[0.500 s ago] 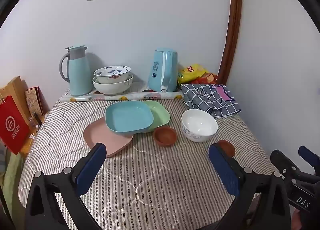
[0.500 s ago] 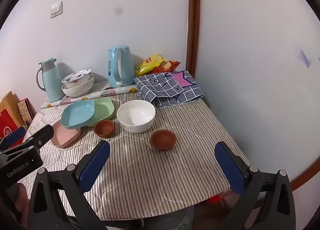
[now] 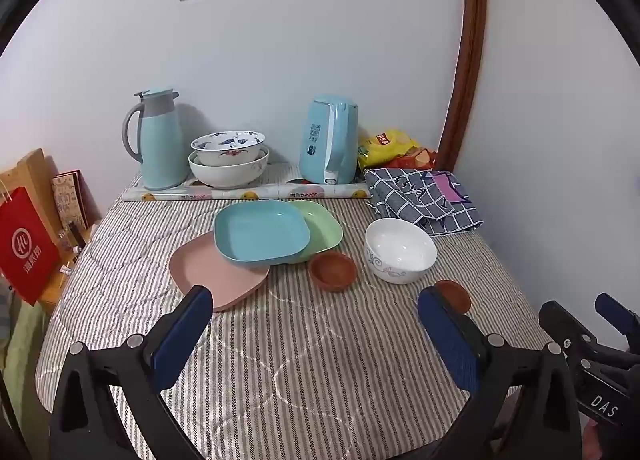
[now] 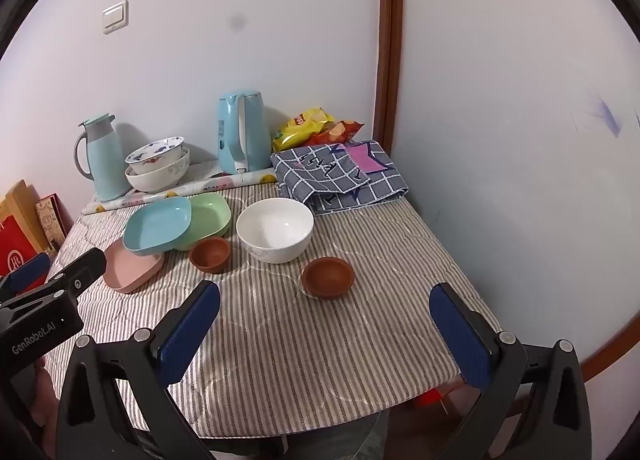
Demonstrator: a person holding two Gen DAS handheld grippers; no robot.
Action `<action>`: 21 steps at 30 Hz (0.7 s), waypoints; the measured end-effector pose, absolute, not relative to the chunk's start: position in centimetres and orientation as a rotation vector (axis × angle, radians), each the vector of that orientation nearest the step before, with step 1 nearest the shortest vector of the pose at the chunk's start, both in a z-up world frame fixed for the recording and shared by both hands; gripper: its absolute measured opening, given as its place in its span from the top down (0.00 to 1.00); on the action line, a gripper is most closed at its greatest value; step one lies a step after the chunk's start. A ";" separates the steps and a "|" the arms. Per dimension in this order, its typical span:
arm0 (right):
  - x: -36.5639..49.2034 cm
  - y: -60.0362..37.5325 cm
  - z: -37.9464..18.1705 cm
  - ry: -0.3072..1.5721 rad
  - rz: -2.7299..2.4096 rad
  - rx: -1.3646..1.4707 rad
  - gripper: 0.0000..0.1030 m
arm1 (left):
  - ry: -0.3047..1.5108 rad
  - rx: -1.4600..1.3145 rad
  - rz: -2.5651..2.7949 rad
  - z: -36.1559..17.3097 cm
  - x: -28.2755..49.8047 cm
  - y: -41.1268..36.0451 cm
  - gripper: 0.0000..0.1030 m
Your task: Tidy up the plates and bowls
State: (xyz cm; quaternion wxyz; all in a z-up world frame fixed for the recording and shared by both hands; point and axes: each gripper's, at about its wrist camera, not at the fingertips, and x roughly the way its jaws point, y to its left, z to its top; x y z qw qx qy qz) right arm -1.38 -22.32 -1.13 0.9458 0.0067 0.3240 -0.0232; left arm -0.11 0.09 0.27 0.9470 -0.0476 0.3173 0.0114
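Three plates (image 3: 262, 234), three white bowls (image 3: 400, 250), two small brown bowls (image 3: 333, 270), one jug (image 3: 160, 139), one kettle (image 3: 330, 139).

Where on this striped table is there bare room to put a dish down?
The near half of the striped cloth is bare, from the two small brown bowls to the front edge. The back is crowded: overlapping plates, white bowl, checked cloth, kettle, flask.
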 end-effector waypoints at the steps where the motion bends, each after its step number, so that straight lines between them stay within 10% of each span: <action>1: -1.4 -22.3 -1.1 0.660 -0.048 0.012 0.00 | 0.646 -0.097 0.023 0.3 -0.1 0.1 0.00; 21: -1.4 -22.1 -1.4 0.662 -0.045 0.018 0.00 | 0.638 -0.101 0.021 0.0 -0.5 0.2 0.00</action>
